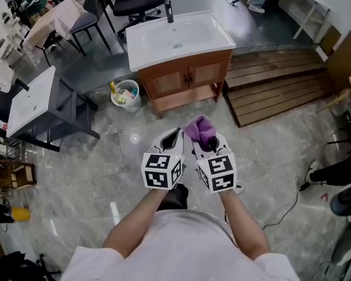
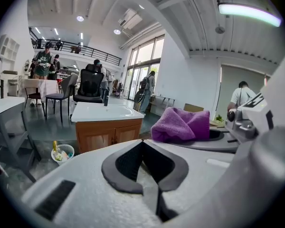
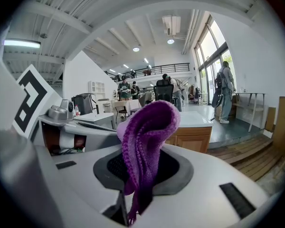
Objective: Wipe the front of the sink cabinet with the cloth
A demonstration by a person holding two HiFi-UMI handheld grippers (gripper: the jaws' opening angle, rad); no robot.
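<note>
**Purple terry cloth point(image 1: 200, 130): gripped, wiping not begun**

Pinched in the right tool point(image 1: 207, 142), jaws clamped on a fold of the fabric. Seen in the right gripper view as a rounded bulk standing above the jaws, with a short tail hanging below them. Held in mid-air in front of the person, just beside the left tool point(image 1: 172, 138). Well apart from the wooden two-door sink cabinet with white basin top point(image 1: 187, 78).

Left tool: jaws pressed together on nothing, with no fabric between them.

Progress, as judged:
- Done: cloth secured in the right tool.
- Not done: approach to the cabinet, and any contact with the doors. All of the wiping left.

Cabinet condition: both doors shut, front face unobstructed. White mesh waste basket point(image 1: 127, 94) just beside one front corner. Slatted wooden platform point(image 1: 275, 84) at the other side.

Remaining steps, as judged:
1. Cross the grey marbled floor point(image 1: 105, 168) to the cabinet.
2. Lower the right tool to door height.
3. Press the free bulk of the cloth against the wood.
4. Sweep across both doors and the frame.

Caution: only a small bulk of cloth protruding, so risk of bare tool touching the wood.
</note>
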